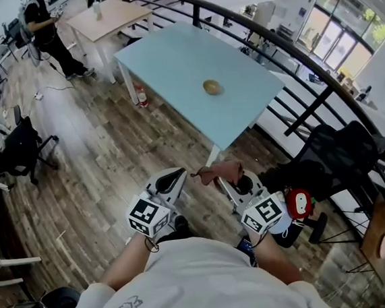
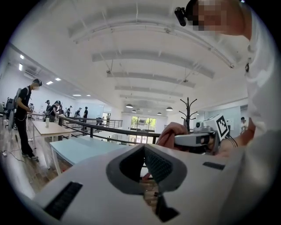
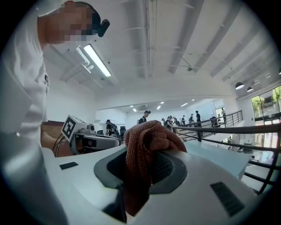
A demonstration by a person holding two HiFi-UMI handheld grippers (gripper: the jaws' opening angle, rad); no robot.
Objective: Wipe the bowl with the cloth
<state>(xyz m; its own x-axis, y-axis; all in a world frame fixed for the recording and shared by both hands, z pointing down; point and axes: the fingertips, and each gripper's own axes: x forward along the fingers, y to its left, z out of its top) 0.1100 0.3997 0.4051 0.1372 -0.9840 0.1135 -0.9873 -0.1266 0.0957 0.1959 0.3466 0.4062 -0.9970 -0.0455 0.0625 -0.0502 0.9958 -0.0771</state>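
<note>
In the head view the bowl (image 1: 212, 86) sits on the pale blue table (image 1: 170, 57), toward the table's near corner. It lies at about 12 o'clock from the right gripper (image 1: 230, 181) and about 1 o'clock from the left gripper (image 1: 174, 179), well apart from both. It is small, round and yellowish brown, and it stands alone on the tabletop.

The right gripper (image 3: 141, 169) is clenched on the cloth (image 3: 147, 136), a rust-red, nubbly rag. The cloth bunches into a rounded lump above the jaws and runs down in a dark fold between them. In the head view the cloth (image 1: 223, 172) pokes out of that gripper's tip at 12 o'clock, with a loose end trailing toward 9 o'clock. It is off the table and well short of the bowl.

The left gripper (image 2: 145, 163) has its jaws pressed together with nothing between them. It is held beside the right gripper, at that gripper's 9 o'clock. In the left gripper view the cloth (image 2: 169, 134) shows at 2 o'clock.
</note>
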